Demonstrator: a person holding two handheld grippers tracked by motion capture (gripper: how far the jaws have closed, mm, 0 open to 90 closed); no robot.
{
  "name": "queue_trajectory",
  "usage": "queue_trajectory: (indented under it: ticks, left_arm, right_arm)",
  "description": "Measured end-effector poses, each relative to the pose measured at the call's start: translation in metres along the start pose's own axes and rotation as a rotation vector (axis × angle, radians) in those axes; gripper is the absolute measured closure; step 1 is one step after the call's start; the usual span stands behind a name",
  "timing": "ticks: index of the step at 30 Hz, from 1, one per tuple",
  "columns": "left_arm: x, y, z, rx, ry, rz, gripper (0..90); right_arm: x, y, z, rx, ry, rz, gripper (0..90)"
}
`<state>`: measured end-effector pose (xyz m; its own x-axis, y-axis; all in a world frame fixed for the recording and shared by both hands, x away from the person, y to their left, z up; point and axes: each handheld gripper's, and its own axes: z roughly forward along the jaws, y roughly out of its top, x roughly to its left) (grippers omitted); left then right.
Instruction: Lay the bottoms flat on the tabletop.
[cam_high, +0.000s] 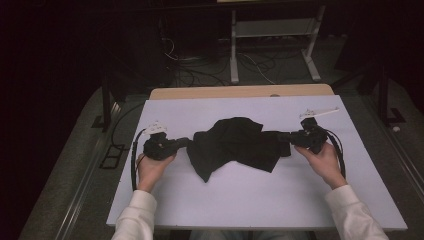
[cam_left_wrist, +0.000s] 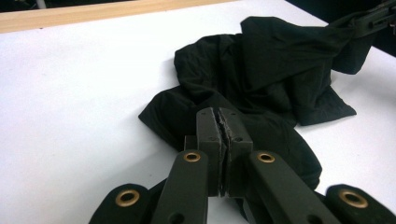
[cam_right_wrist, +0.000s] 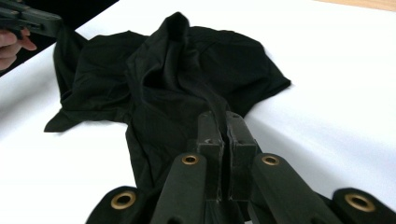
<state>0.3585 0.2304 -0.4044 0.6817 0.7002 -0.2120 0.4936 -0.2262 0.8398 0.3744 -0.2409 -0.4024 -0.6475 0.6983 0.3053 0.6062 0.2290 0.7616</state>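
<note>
On the left side: left gripper (cam_high: 186, 143) lies low over the white table (cam_high: 310, 200), jaws pointing in toward the middle, and they're clamped tight on the near edge of the black garment (cam_high: 235, 145).
Left hand: person's left hand (cam_high: 150, 167) cups the gripper body from below, white sleeve (cam_high: 132, 217) coming up from the bottom edge.
Left gripper view: jaws pressed together with dark fabric pinched in the seam, and the cloth bunches right behind them.
Centre of the table: black garment sits crumpled in a heap between the two grippers, one pointed flap hanging toward the near edge, folds piled up in the middle.
Right side: right gripper (cam_high: 286, 137) mirrors the left, jaws closed on the garment's opposite end, cloth pulled into a narrow strip there.
Right gripper view: a taut ridge of fabric runs straight out from the shut jaws.
Right hand: person's right hand (cam_high: 324, 159) holds the body, cable looping beside it.
Far edge: wooden strip (cam_high: 240, 92) beyond the white top.
</note>
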Motion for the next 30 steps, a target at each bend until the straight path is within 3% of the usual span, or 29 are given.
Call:
queue_trajectory:
  ticks: [2,6,14,21,24,30]
  left_arm:
    - [0.000,-0.001,-0.005,-0.013,-0.011,-0.016,86.9]
    - [-0.006,-0.008,-0.015,-0.049,-0.056,-0.093,86.6]
    - [-0.029,-0.017,-0.028,-0.069,-0.113,-0.101,86.6]
    - [-0.048,-0.034,-0.035,-0.103,-0.294,-0.170,86.6]
    - [-0.058,-0.040,-0.037,-0.077,-0.333,-0.162,86.7]
    - [-0.070,-0.052,-0.033,0.032,-0.373,-0.119,86.6]
  right_arm:
    - [-0.002,-0.001,-0.003,-0.003,-0.001,0.010,85.3]
    - [-0.003,-0.008,-0.008,0.004,0.013,0.038,85.3]
    - [0.003,-0.033,-0.031,0.014,0.037,0.111,85.3]
    - [0.015,-0.062,-0.046,0.097,0.048,0.112,85.3]
    - [0.019,-0.072,-0.050,0.143,0.058,0.104,85.3]
    - [0.021,-0.089,-0.057,0.197,0.090,0.128,85.3]
